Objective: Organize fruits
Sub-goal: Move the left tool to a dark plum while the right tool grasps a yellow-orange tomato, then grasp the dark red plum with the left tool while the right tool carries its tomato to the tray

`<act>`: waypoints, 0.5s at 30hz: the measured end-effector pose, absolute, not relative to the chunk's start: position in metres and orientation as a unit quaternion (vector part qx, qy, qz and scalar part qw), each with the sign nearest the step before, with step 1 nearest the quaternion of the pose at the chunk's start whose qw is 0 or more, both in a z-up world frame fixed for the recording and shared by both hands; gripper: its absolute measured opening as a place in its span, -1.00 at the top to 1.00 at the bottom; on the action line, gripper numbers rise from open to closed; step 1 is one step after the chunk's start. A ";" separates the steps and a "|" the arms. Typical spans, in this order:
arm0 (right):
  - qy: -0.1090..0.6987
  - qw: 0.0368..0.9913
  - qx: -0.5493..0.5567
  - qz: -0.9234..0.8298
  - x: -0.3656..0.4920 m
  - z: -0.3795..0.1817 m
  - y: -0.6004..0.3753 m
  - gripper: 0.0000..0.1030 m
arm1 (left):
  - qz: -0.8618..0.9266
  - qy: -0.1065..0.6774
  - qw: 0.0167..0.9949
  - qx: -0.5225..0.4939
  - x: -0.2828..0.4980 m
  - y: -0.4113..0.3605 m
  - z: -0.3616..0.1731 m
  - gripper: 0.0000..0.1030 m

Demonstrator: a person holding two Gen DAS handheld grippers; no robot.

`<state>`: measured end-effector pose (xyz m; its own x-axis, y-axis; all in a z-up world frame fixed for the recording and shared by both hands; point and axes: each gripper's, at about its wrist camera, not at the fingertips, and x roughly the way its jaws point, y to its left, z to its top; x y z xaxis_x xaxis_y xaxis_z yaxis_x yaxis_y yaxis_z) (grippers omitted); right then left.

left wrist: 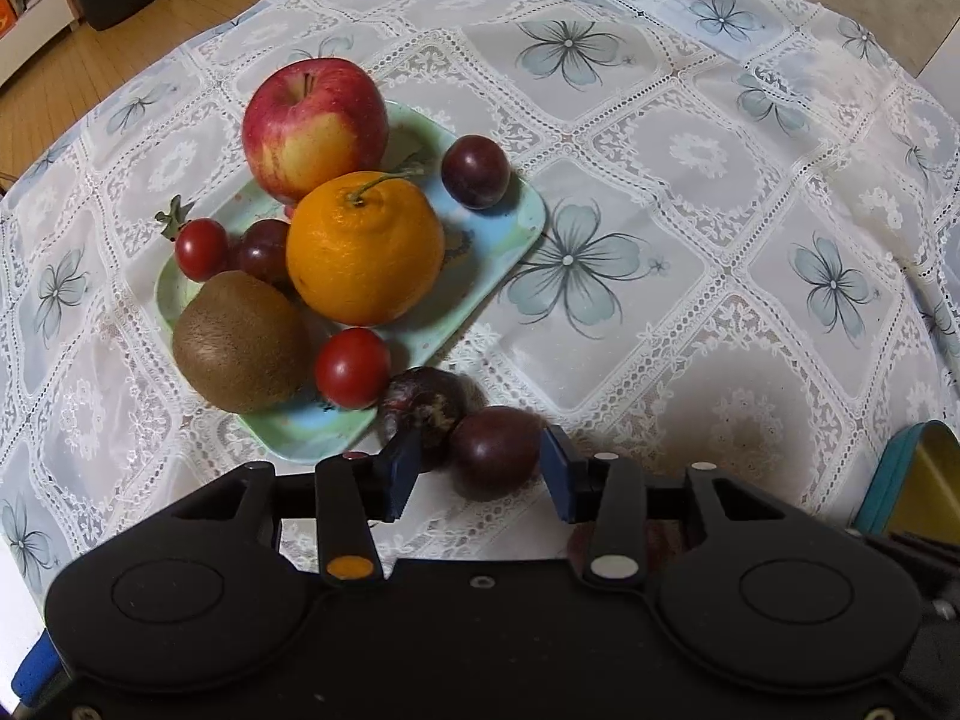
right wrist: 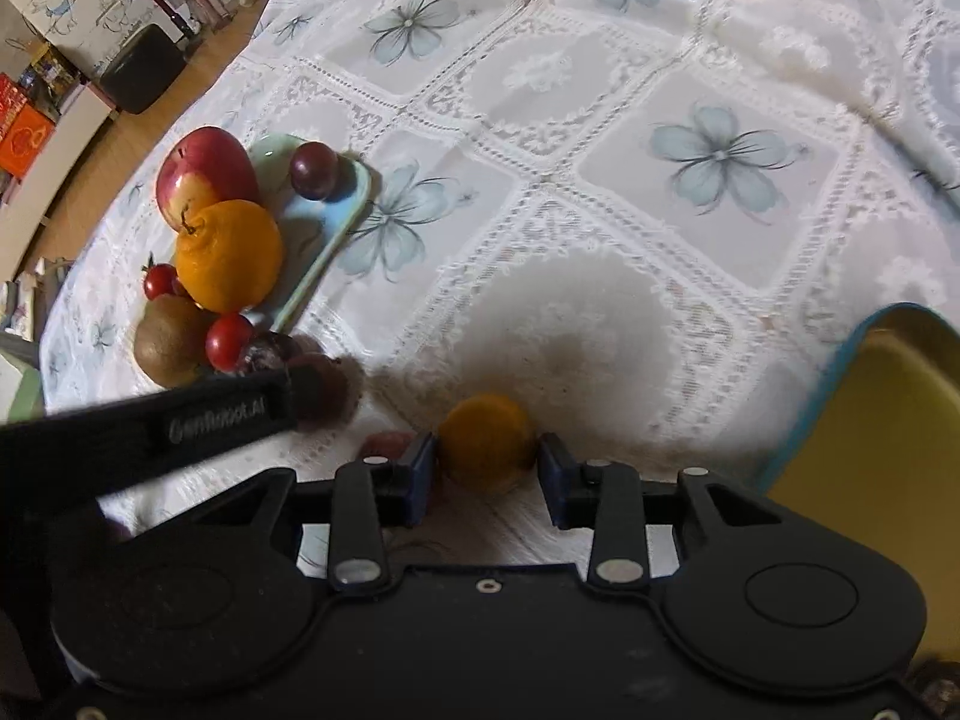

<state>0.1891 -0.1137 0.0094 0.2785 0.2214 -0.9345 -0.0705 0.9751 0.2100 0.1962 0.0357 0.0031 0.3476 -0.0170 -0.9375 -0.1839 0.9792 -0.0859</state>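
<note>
The left gripper (left wrist: 477, 471) hung low over the cloth (left wrist: 690, 192), jaws apart around a dark plum (left wrist: 495, 450), its blue pads (left wrist: 401, 471) just beside the skin on either side, not clearly pressing. A second, mottled plum (left wrist: 420, 405) touched it, tucked against the tray's (left wrist: 510, 228) near corner. On the tray: apple (left wrist: 315, 126) at the far edge, orange (left wrist: 366, 249) in the middle, kiwi (left wrist: 240, 342) at the near edge, two tomatoes (left wrist: 353, 367), and another plum (left wrist: 476, 171) at the right rim. The right gripper (right wrist: 486, 471) framed a small orange fruit (right wrist: 486, 447), blurred, pads seemingly against both sides. A yellow tin (right wrist: 870, 420) stood at the cloth's right edge
</note>
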 end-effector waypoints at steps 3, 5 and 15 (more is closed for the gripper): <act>0.588 0.801 0.068 0.091 0.180 0.015 -0.124 0.27 | 0.052 0.580 0.808 -0.091 0.205 0.028 -0.005 -0.06; 0.585 0.803 0.071 0.088 0.175 0.019 -0.130 0.27 | 0.060 0.577 0.811 -0.080 0.209 0.021 -0.006 -0.12; 0.573 0.811 0.083 0.084 0.156 0.038 -0.150 0.27 | 0.082 0.566 0.817 -0.068 0.203 0.020 -0.003 0.19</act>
